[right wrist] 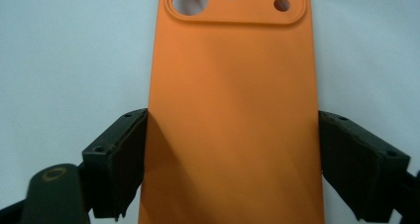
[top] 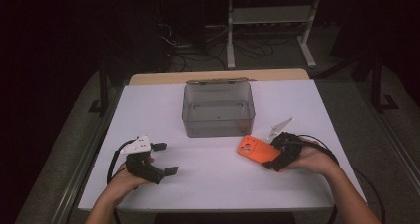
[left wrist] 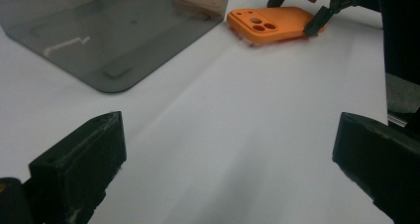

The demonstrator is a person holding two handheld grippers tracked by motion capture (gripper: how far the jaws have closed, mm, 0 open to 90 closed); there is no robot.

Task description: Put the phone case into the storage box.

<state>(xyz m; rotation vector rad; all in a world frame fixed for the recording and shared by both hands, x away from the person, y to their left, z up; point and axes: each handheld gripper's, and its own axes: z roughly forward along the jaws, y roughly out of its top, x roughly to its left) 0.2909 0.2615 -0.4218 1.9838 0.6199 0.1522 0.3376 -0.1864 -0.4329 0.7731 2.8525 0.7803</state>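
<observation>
Orange and smooth, the phone case [top: 257,150] lies flat on the white table [top: 213,179], to the right of the middle and just in front of the right corner of the grey plastic box [top: 218,110], which stands open near the far edge. The right gripper [top: 271,158] is clamped on the case: in the right gripper view its two black jaws press against the long sides of the case [right wrist: 233,110] at the end away from the camera holes, and those holes point toward the box. From the left gripper view the same hold shows from the side, with the case [left wrist: 271,24] resting on the table near the corner of the box [left wrist: 114,30] and the black jaws meeting it at its far end. The left gripper [top: 165,158] rests on the table at the left, well apart from the case and the box, its jaws spread wide with only bare table between them.
</observation>
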